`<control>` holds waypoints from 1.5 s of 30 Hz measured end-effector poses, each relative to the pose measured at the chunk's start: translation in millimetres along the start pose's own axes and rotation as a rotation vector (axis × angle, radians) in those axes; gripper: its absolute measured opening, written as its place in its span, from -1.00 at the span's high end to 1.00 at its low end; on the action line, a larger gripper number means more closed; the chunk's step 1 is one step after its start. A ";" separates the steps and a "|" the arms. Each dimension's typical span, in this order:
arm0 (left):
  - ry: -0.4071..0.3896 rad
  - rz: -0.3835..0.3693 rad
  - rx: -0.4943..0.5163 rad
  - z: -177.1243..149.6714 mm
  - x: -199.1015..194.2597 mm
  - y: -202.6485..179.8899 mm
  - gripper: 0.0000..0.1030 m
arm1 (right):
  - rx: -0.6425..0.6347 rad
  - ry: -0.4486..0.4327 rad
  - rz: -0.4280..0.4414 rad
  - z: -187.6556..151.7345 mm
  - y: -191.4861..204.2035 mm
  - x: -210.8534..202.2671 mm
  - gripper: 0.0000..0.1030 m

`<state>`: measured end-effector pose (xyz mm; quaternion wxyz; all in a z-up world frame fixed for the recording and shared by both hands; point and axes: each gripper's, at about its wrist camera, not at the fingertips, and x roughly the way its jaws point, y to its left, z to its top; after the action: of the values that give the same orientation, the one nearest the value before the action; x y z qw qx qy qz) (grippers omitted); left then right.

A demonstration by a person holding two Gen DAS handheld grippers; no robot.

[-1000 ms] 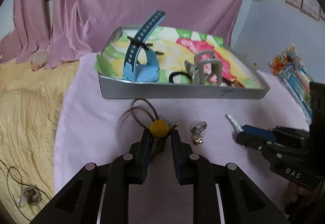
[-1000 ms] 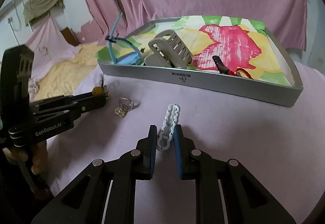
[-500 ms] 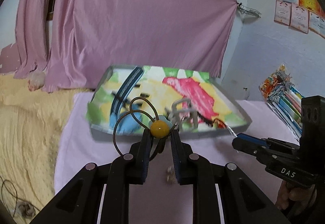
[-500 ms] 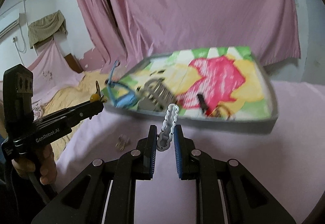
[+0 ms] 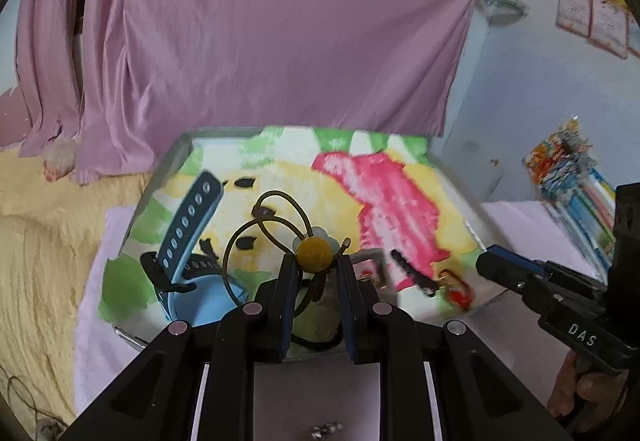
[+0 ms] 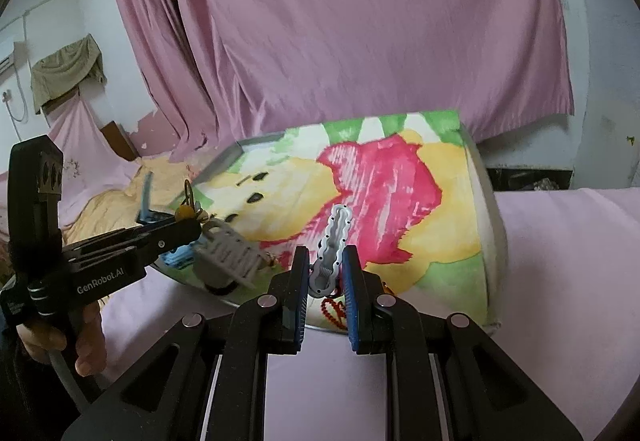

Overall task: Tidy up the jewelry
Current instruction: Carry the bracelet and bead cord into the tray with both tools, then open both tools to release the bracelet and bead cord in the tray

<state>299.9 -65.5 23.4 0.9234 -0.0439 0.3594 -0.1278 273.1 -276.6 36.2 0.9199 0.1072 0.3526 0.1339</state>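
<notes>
A hair tie with a yellow bead (image 5: pixel 314 252) is held clamped between the jaws of the left gripper (image 5: pixel 313 273), its brown elastic loops standing up and to the left of the bead. The bead is seen above the near left part of a grey tray (image 5: pixel 176 151) lined with a paper printed in yellow, green and red. A white wavy hair clip (image 6: pixel 331 253) is gripped upright between the jaws of the right gripper (image 6: pixel 326 277), over the near edge of the same tray.

Inside the tray, at its left, a blue watch (image 5: pixel 188 237) is seen with its perforated strap rising at a slant. A grey claw clip (image 6: pixel 226 261) lies just right of the watch, near the front wall. A red beaded piece (image 6: pixel 334 311) lies by the near wall, partly hidden behind the right gripper's jaws. A dark elongated item beside it is too blurred to be told.

The tray rests on a desk covered with a pink cloth (image 6: pixel 560 261). A small silver ornament (image 5: pixel 326 429) lies on the cloth, near the bottom edge of the left wrist view and outside the tray. A pink curtain (image 5: pixel 260 21) hangs behind the tray. A yellow blanket (image 5: pixel 36 241) is seen at the left, and a stack of colourful booklets (image 5: pixel 572 177) at the far right. A hand (image 6: pixel 86 341) is seen around the left gripper's handle.
</notes>
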 end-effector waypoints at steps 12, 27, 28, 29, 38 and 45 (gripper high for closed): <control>0.072 0.031 -0.013 -2.9 20.9 11.1 0.64 | -0.019 0.090 -0.016 -3.8 1.1 34.7 0.71; 0.134 0.052 -0.017 -7.0 29.0 13.8 0.62 | -0.032 0.128 -0.032 -3.6 2.0 46.1 0.70; 0.135 0.059 -0.014 -7.1 28.2 13.1 0.62 | -0.030 0.127 -0.030 -3.5 1.8 45.7 0.70; 0.135 0.062 -0.012 -7.2 28.3 13.0 0.62 | -0.029 0.125 -0.028 -3.7 1.6 44.7 0.70; 0.066 0.041 -0.044 -10.3 10.2 14.4 -0.08 | 0.014 0.053 -0.041 -6.2 -4.5 24.7 0.52; -0.049 0.042 -0.032 -16.2 -14.9 7.8 -0.41 | 0.025 -0.101 -0.084 -8.5 -5.4 -11.9 0.00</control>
<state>280.0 -53.8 19.8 0.9335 -0.0545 0.3396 -0.1014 259.7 -284.6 35.7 0.9400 0.1103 0.3114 0.0855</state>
